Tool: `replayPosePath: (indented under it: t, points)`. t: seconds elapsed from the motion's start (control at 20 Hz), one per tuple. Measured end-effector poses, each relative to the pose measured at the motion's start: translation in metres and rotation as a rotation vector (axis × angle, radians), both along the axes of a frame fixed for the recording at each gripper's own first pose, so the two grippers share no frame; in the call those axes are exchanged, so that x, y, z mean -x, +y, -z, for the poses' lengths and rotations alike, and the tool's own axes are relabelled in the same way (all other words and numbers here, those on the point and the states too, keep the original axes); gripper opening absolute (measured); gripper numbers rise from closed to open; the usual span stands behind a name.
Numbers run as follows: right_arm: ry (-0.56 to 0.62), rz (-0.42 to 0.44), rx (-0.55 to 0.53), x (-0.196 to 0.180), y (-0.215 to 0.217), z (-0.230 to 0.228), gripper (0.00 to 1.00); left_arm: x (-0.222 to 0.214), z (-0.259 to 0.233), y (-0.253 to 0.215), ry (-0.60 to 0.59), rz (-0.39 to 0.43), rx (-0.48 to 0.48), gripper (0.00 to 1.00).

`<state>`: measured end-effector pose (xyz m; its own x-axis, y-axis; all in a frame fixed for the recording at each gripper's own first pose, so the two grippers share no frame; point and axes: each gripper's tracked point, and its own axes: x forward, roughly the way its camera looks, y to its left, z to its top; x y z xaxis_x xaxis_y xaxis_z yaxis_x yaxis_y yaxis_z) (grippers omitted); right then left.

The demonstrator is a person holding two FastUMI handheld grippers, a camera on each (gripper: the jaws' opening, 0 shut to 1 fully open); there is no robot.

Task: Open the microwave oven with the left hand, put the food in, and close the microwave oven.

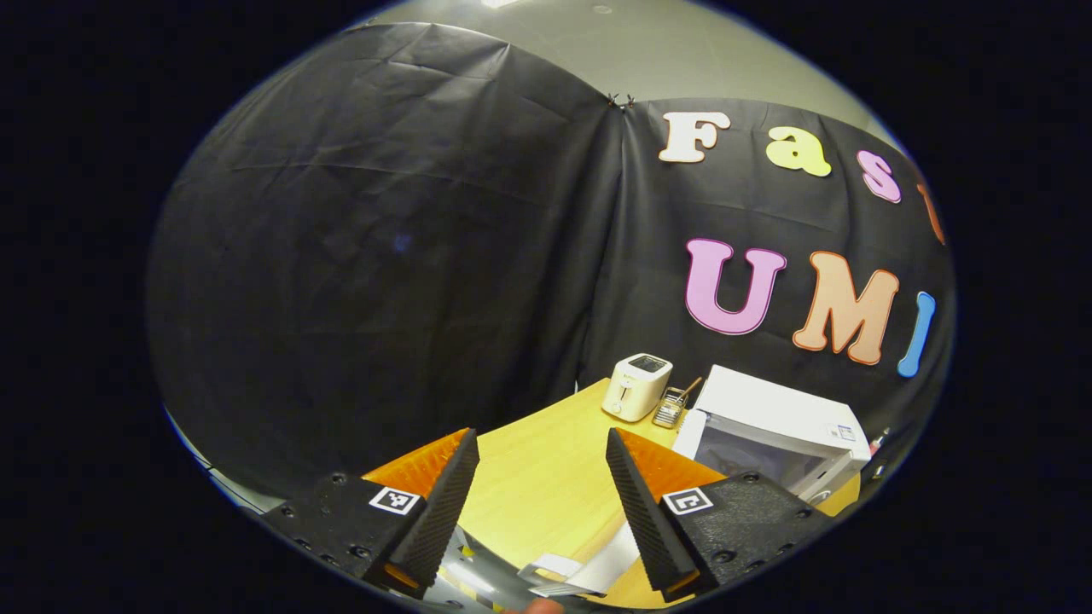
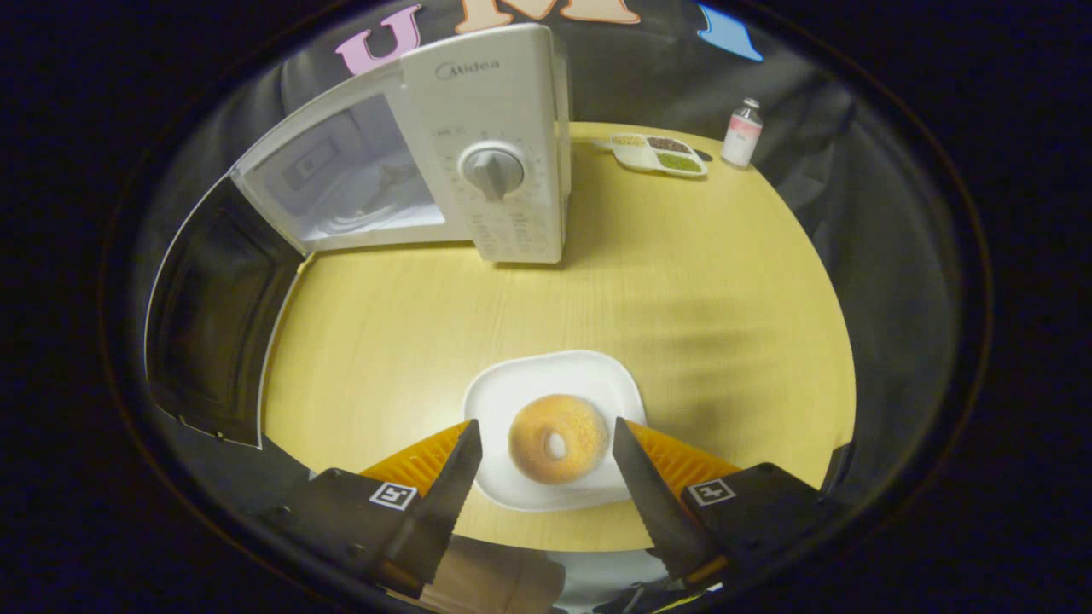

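The white microwave (image 2: 503, 145) stands at the back of the yellow table (image 2: 682, 281). Its door (image 2: 213, 324) is swung wide open to the left, dark inner side showing, and the cavity (image 2: 350, 183) looks bare. A doughnut (image 2: 559, 439) lies on a white plate (image 2: 529, 384) near the front edge. My right gripper (image 2: 544, 424) is open, one finger on each side of the plate and doughnut, just above them. My left gripper (image 1: 539, 432) is open and holds nothing, raised over the table's left part. From there the microwave (image 1: 772, 426) sits to the right, well apart.
A white toaster (image 1: 636, 386) and a small wire rack (image 1: 671, 408) stand left of the microwave. A divided dish of food (image 2: 657, 153) and a small bottle (image 2: 741, 132) sit at the back right. White papers (image 1: 589, 567) lie near the table's front edge.
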<state>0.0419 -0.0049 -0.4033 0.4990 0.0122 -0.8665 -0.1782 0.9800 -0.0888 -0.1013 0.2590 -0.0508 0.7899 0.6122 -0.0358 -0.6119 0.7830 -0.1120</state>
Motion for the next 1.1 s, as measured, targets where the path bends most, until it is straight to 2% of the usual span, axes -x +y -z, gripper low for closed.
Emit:
replayPosePath:
  t: [0.05,0.1,0.15,0.35,0.4,0.5,0.6,0.65,0.85,1.0,1.05,1.1]
  points:
    - [0.02,0.001,0.002,0.0,-0.001,0.005,0.94,-0.004,-0.002,-0.002,-0.004,-0.004,-0.004,0.87]
    - [0.038,0.002,0.003,0.0,-0.003,0.011,0.94,-0.009,-0.006,-0.009,-0.009,-0.009,-0.007,0.96]
    - [0.056,0.001,0.005,0.001,-0.004,0.015,0.99,-0.011,-0.007,-0.013,-0.011,-0.014,-0.009,0.96]
    - [0.115,-0.002,0.003,0.005,-0.008,0.028,0.99,-0.01,-0.011,-0.018,-0.02,-0.032,-0.006,0.96]
    - [0.124,-0.003,0.005,0.005,-0.009,0.03,0.94,-0.013,-0.009,-0.02,-0.018,-0.036,-0.002,0.96]
    - [0.133,-0.006,0.002,0.003,-0.008,0.033,0.94,-0.016,-0.005,-0.024,-0.015,-0.047,0.01,0.99]
    - [0.147,-0.017,-0.003,0.004,-0.005,0.038,0.94,-0.015,-0.002,-0.026,-0.008,-0.062,0.017,0.94]
    - [0.161,-0.027,-0.001,0.005,-0.005,0.04,0.94,-0.016,0.0,-0.027,-0.003,-0.065,0.019,0.96]
    - [0.18,-0.035,0.013,0.006,-0.007,0.045,0.94,-0.025,0.001,-0.034,0.0,-0.063,0.012,0.96]
    - [0.18,-0.017,-0.004,0.006,-0.008,0.043,0.8,-0.03,0.002,-0.035,0.003,-0.057,0.025,0.96]
    - [0.183,-0.008,-0.014,0.006,-0.008,0.041,0.8,-0.032,0.001,-0.034,0.006,-0.058,0.023,0.94]
    - [0.181,0.006,-0.025,0.006,-0.008,0.039,0.85,-0.034,0.0,-0.034,0.008,-0.055,0.018,0.96]
